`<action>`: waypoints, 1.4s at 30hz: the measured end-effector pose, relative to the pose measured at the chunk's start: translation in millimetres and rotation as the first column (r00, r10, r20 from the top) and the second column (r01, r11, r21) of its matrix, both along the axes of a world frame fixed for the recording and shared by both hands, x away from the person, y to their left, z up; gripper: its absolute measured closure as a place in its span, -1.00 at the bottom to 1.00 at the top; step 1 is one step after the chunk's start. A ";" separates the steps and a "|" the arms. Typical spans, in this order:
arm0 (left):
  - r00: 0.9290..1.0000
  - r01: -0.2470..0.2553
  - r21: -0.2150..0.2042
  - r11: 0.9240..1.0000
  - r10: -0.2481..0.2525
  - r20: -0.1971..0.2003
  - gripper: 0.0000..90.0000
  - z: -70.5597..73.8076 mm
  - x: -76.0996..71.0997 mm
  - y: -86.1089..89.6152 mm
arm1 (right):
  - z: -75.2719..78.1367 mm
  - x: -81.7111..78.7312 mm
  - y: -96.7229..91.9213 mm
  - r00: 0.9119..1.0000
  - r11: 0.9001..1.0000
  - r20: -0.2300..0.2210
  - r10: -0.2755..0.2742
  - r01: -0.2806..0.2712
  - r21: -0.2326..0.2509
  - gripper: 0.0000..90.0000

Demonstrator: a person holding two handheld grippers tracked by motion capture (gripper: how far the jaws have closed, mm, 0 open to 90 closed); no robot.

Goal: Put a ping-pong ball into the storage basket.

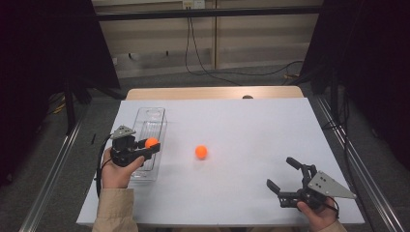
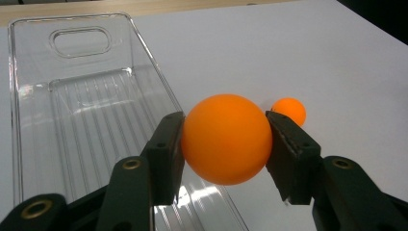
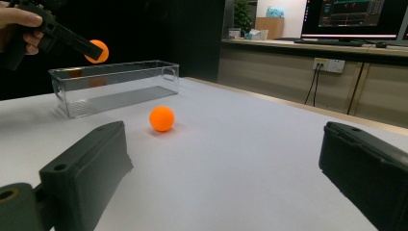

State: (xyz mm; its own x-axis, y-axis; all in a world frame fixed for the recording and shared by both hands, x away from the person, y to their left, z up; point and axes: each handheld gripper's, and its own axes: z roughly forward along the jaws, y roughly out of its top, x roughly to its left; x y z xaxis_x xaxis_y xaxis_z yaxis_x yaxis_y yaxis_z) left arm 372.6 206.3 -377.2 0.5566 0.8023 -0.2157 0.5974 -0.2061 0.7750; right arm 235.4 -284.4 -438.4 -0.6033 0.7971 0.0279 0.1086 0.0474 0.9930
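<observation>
Orange ball (image 2: 226,138): clamped in left gripper (image 1: 145,146), frame left, above clear tray (image 1: 155,116). Second ball (image 1: 201,152): centre. Right gripper (image 1: 282,175): spread wide, empty.

You have no legible text here: the dark monitor screen (image 3: 355,17) at the back wall shows coloured lines too small and blurred for you to read.

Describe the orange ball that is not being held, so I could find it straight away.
Start at the clear plastic rectangular bin on the left of the white table. The loose small round orange ball lies on the bare table right of that bin. Unlike the held orange ball, clamped in the left gripper above the bin, nothing touches it.
</observation>
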 end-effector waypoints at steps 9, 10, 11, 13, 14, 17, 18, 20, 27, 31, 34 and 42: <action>1.000 -0.010 0.007 1.000 0.010 0.003 0.13 -0.7 0.4 3.4 | 0.0 0.1 -0.3 1.000 1.000 0.001 0.000 0.000 -0.002 -0.94; 1.000 -0.009 0.001 1.000 0.009 0.005 0.13 -0.7 0.3 3.3 | 0.0 0.1 -0.3 1.000 1.000 0.001 0.001 -0.001 -0.002 -0.94; 1.000 -0.008 0.001 1.000 0.008 0.007 0.13 -0.5 0.3 3.5 | 0.0 0.1 -0.3 1.000 1.000 0.001 0.001 -0.001 -0.003 -0.94; 1.000 -0.011 0.001 1.000 0.011 0.008 0.13 -0.3 0.2 3.8 | 0.0 0.0 -0.1 1.000 1.000 0.000 0.001 -0.001 0.000 -0.94; 1.000 -0.011 0.001 1.000 0.011 0.008 0.13 -0.4 0.3 4.0 | 0.0 -0.1 0.0 1.000 1.000 0.000 0.001 -0.001 0.001 -0.94; 1.000 -0.012 0.007 1.000 0.012 0.005 0.13 -1.0 0.7 5.7 | -0.1 0.1 -0.3 1.000 1.000 -0.001 0.001 -0.001 -0.002 -0.94; 1.000 -0.012 0.010 1.000 0.012 0.006 0.13 -1.4 1.0 6.3 | -0.1 0.2 -0.3 1.000 1.000 -0.001 0.001 -0.001 -0.003 -0.94; 1.000 -0.017 0.011 1.000 0.017 0.006 0.13 -2.4 1.3 6.8 | 0.0 0.1 -0.3 1.000 1.000 0.000 0.002 -0.002 -0.002 -0.94; 1.000 -0.028 0.010 1.000 0.028 0.007 0.13 -4.1 1.9 8.4 | 0.0 0.1 -0.3 1.000 1.000 0.000 0.001 -0.001 -0.002 -0.94; 0.999 -0.032 0.017 0.999 0.032 0.006 0.13 -4.7 2.1 9.5 | -0.1 0.1 -0.3 1.000 1.000 0.000 0.002 -0.002 -0.002 -0.94; 0.999 -0.035 0.019 0.999 0.035 0.003 0.13 -5.5 2.4 9.5 | -0.1 0.0 -0.3 1.000 1.000 0.000 0.002 -0.002 -0.002 -0.94; 0.999 -0.041 0.020 0.999 0.041 0.005 0.13 -8.1 3.3 10.7 | 0.0 0.1 -0.3 1.000 1.000 0.000 0.003 -0.003 -0.003 -0.94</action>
State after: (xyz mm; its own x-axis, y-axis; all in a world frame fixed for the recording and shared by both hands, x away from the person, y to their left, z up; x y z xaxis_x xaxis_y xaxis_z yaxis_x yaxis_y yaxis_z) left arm 375.9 216.9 -385.3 0.5243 0.8284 -0.1970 0.6022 -0.1972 0.7736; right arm 235.5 -284.7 -438.5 -0.6053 0.7956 0.0260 0.1086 0.0502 0.9928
